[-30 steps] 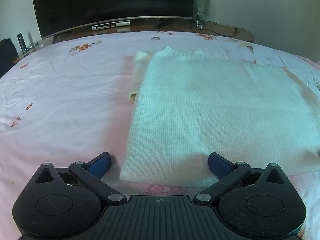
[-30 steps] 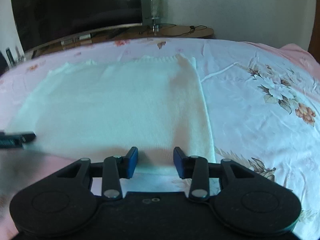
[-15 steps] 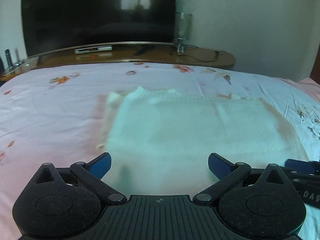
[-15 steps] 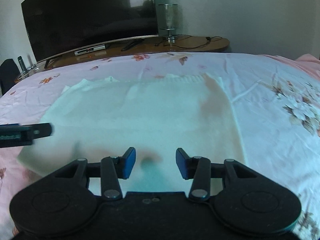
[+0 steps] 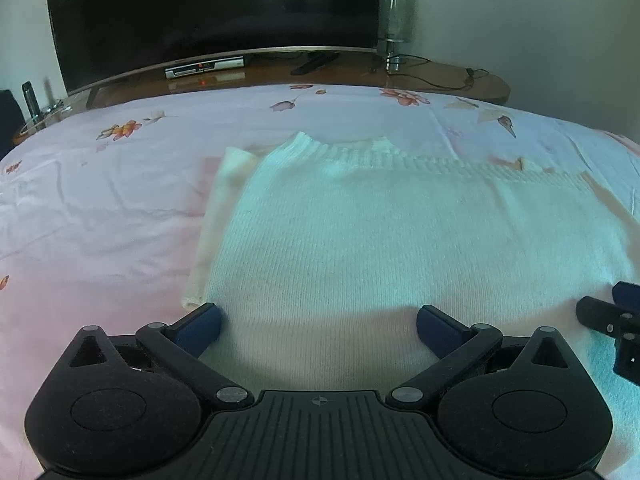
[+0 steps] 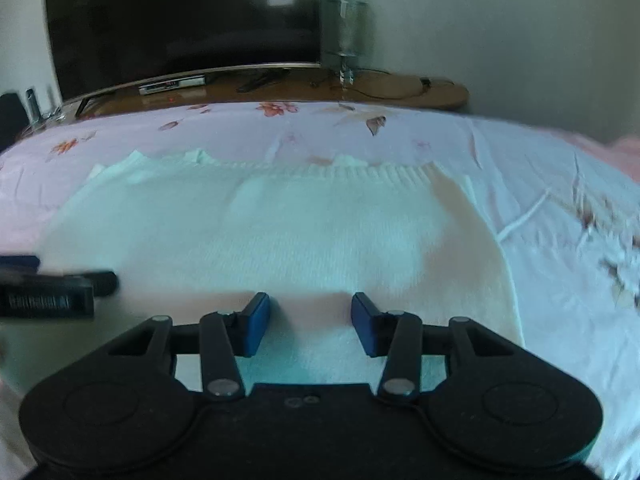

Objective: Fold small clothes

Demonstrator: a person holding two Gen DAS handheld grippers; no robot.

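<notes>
A white knitted sweater [image 5: 400, 240] lies flat on the pink floral bedsheet [image 5: 100, 208], with a folded sleeve [image 5: 218, 216] showing along its left side. My left gripper [image 5: 318, 326] is open wide over the sweater's near left part and holds nothing. My right gripper [image 6: 310, 322] is open over the sweater [image 6: 280, 232] near its right side and holds nothing. The right gripper shows at the right edge of the left wrist view [image 5: 616, 320]. The left gripper shows at the left edge of the right wrist view [image 6: 52, 288].
A large dark TV [image 5: 212, 12] stands on a wooden stand [image 5: 440, 76] beyond the bed, with a set-top box [image 5: 204, 68] and a glass vase [image 5: 396, 20]. The bedsheet [image 6: 560, 240] spreads to the right of the sweater.
Both grippers have moved forward over the sweater from its near hem. Each gripper now shows in the other's view. Both stay open.
</notes>
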